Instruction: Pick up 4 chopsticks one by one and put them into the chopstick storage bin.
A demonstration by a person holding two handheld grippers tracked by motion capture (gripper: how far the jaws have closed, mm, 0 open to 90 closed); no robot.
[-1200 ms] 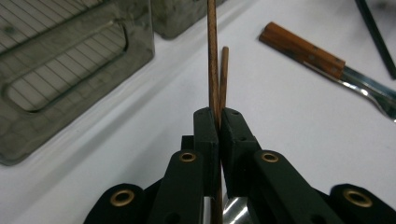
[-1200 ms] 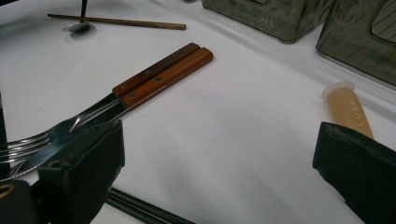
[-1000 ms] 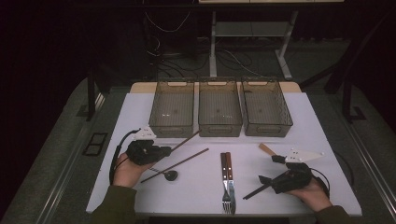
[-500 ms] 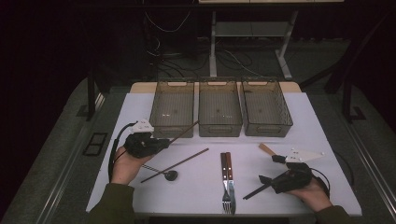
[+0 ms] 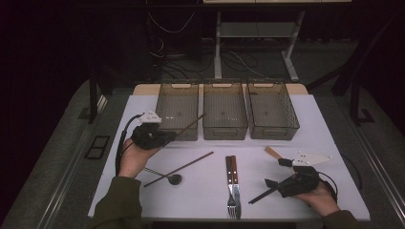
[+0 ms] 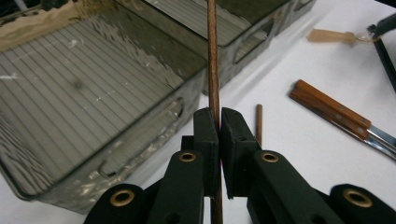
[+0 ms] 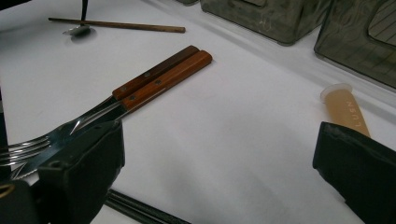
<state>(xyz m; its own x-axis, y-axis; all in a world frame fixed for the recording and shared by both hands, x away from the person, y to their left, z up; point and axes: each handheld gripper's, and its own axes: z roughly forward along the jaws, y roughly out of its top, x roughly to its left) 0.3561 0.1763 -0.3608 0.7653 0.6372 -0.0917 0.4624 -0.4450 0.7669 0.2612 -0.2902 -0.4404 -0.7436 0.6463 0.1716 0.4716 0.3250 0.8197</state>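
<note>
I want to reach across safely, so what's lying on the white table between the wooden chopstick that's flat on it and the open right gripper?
In the high view, a wood-handled fork and knife lie side by side between the wooden chopstick and the right gripper.

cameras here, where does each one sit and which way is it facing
High view: above the person's side, facing forward and down on the table; both forearms, left gripper, right gripper.
Left gripper view: on the left gripper, along jaws shut on a chopstick, toward the left bin.
Right gripper view: on the right gripper, low across the table, between open jaws.
Shared: the wooden-handled fork and knife.
</note>
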